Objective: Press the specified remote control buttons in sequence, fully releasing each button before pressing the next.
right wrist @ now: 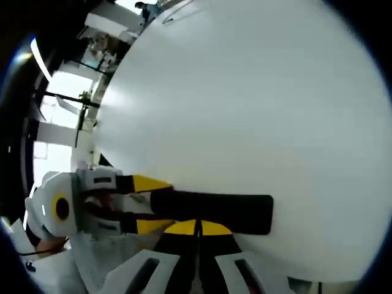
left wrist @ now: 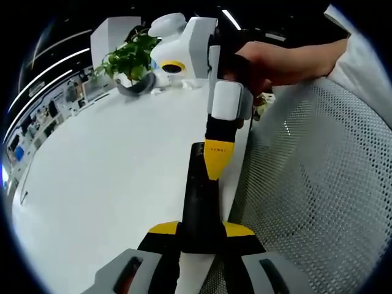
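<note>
A long black remote (left wrist: 197,196) is held above the white table (left wrist: 110,184) near its edge. My left gripper (left wrist: 201,229) is shut on the remote's near end, one yellow-tipped jaw on each side. My right gripper (left wrist: 217,160), held by a hand (left wrist: 275,61), comes down from above with its yellow tip on the remote's far half. In the right gripper view, the remote (right wrist: 233,211) lies crosswise just past my right gripper (right wrist: 197,228), whose jaws are shut together against it. The left gripper (right wrist: 150,205) clamps the remote's left end there.
A grey mesh chair back (left wrist: 318,177) stands close on the right, past the table edge. A potted green plant (left wrist: 131,58) sits at the table's far end. Shelves and lights line the room at far left (left wrist: 37,116).
</note>
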Action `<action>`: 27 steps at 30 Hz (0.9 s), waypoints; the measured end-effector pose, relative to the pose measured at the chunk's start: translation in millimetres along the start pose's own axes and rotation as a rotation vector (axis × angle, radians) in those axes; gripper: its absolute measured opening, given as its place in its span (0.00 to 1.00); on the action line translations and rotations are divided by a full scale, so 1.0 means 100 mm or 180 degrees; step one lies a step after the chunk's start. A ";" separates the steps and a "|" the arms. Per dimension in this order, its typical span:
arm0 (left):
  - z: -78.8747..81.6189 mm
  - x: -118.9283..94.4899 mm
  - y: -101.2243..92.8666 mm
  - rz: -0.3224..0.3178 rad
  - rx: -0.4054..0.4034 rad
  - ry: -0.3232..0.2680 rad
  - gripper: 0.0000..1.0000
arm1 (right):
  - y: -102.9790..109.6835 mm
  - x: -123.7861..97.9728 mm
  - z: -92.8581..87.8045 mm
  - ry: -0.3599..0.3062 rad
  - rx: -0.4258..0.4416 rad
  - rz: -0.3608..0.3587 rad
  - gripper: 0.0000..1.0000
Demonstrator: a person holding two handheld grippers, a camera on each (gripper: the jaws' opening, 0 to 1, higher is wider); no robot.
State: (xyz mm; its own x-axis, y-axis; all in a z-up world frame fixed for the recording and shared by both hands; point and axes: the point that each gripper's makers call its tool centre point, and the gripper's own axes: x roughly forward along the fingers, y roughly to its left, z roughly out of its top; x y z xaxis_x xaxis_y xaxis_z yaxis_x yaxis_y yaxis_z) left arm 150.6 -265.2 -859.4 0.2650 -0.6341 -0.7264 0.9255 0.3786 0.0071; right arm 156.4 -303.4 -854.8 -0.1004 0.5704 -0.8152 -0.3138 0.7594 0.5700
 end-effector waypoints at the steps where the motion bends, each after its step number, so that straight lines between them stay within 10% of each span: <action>1: 0.00 0.00 0.00 -0.0002 0.0002 -0.0001 0.24 | 0.00 0.00 0.00 0.0001 0.0008 0.0003 0.00; 14: 0.00 0.00 0.00 0.0001 -0.0021 -0.0009 0.24 | 0.02 -0.02 0.00 -0.0019 -0.0013 0.0014 0.00; 19: 0.00 0.00 0.00 -0.0003 -0.0023 -0.0020 0.24 | 0.13 -0.09 0.20 -0.0419 -0.0148 0.0180 0.00; 27: 0.00 0.00 0.00 -0.0004 0.0005 -0.0023 0.24 | 0.17 0.01 0.16 -0.0265 -0.0181 0.0233 0.00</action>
State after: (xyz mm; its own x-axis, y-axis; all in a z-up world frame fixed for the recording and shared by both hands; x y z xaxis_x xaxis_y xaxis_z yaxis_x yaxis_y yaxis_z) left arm 150.1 -265.1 -859.4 0.2659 -0.6394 -0.7214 0.9262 0.3770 0.0073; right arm 165.6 -284.6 -844.3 -0.0469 0.6494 -0.7590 -0.3616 0.6973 0.6189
